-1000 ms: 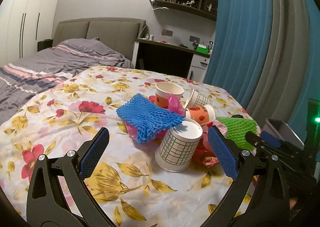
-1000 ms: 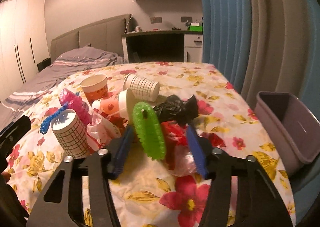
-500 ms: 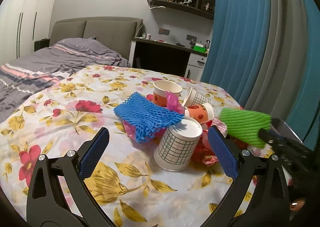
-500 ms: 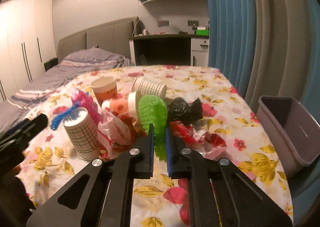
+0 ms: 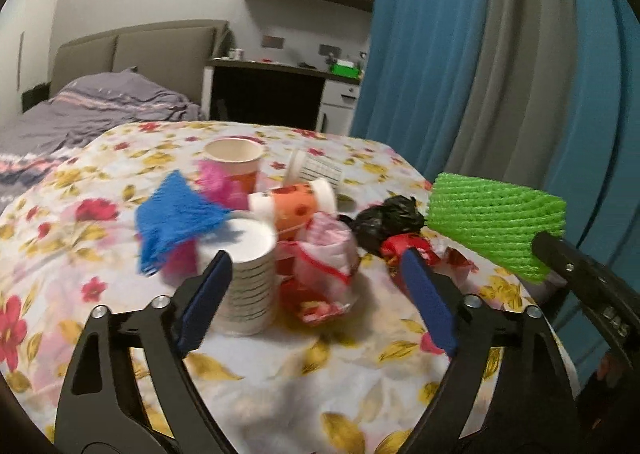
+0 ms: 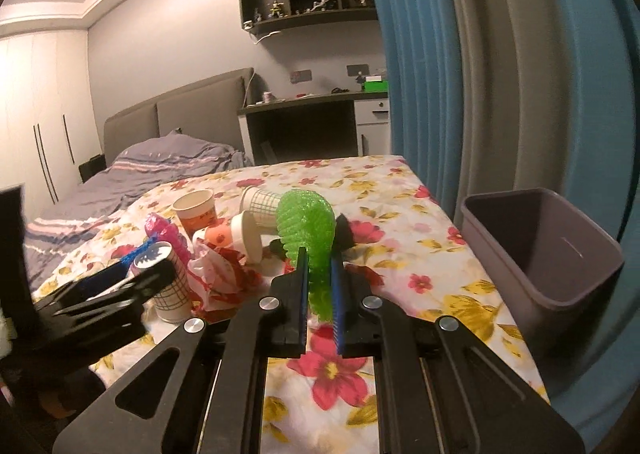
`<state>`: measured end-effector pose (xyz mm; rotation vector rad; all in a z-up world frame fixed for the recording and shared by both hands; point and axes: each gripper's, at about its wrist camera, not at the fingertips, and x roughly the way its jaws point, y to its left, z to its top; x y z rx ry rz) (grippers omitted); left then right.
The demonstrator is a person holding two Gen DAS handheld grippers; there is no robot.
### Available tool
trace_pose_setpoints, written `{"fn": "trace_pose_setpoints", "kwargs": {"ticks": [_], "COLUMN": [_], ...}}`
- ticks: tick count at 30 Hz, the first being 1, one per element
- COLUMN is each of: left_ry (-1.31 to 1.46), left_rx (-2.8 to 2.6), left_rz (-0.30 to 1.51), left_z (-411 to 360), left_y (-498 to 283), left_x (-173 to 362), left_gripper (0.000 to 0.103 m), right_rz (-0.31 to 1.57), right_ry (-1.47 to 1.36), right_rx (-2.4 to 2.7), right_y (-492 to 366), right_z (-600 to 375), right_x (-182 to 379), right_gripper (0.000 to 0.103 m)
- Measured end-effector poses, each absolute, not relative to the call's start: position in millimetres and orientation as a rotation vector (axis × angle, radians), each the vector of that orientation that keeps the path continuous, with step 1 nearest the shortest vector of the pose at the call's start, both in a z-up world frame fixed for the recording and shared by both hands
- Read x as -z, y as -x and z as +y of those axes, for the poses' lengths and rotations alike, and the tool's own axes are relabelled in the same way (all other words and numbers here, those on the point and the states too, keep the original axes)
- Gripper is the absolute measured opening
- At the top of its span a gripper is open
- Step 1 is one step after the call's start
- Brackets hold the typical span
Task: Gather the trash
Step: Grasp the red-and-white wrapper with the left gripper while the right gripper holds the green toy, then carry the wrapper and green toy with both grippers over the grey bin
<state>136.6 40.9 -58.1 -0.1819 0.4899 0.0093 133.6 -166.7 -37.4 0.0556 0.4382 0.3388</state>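
My right gripper is shut on a green foam net and holds it raised above the floral table; the net also shows in the left wrist view. My left gripper is open and empty, its jaws wide around the trash pile. The pile holds an upside-down grid-pattern paper cup, a blue foam net, a red-and-white wrapper, a black bag, an orange cup on its side and an upright cup.
A grey bin stands at the table's right edge beside the blue and grey curtain. A bed lies behind on the left, a desk at the back. A second grid cup lies on its side.
My right gripper closed on the green net and lifted it off the table. My left gripper moved forward and right, close to the grid cup and wrapper.
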Motion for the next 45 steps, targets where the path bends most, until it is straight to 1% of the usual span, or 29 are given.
{"fn": "trace_pose_setpoints", "kwargs": {"ticks": [6,10,13,14,17,22,24,31,36,45], "left_ry": [0.136,0.136,0.146,0.153,0.158,0.170,0.180,0.193,0.192,0.190], "left_rx": [-0.016,-0.030,-0.038,-0.037,-0.039,-0.029,-0.017,0.033,0.064,0.096], "left_rz": [0.536,0.584,0.616,0.625,0.649,0.654,0.645,0.568,0.515,0.480], "left_z": [24,23,24,25,27,30,30,22,16,4], "left_y": [-165,-177,-184,-186,-188,-187,-183,-158,-144,-133], "left_x": [64,72,77,78,83,84,82,64,46,30], "left_gripper": [0.067,0.062,0.055,0.052,0.037,0.030,0.024,0.018,0.017,0.017], "right_rz": [0.440,0.443,0.449,0.449,0.449,0.446,0.443,0.420,0.403,0.383], "right_ry": [-0.075,-0.090,-0.101,-0.102,-0.102,-0.101,-0.100,-0.105,-0.111,-0.116], "right_rx": [-0.325,-0.320,-0.319,-0.318,-0.321,-0.318,-0.317,-0.302,-0.292,-0.280], "right_y": [-133,-134,-135,-135,-135,-135,-135,-128,-123,-117], "right_z": [-183,-191,-195,-196,-197,-197,-198,-205,-209,-219], "right_x": [39,40,42,42,42,42,43,38,35,29], "right_gripper": [0.011,0.011,0.011,0.011,0.011,0.011,0.011,0.011,0.011,0.011]}}
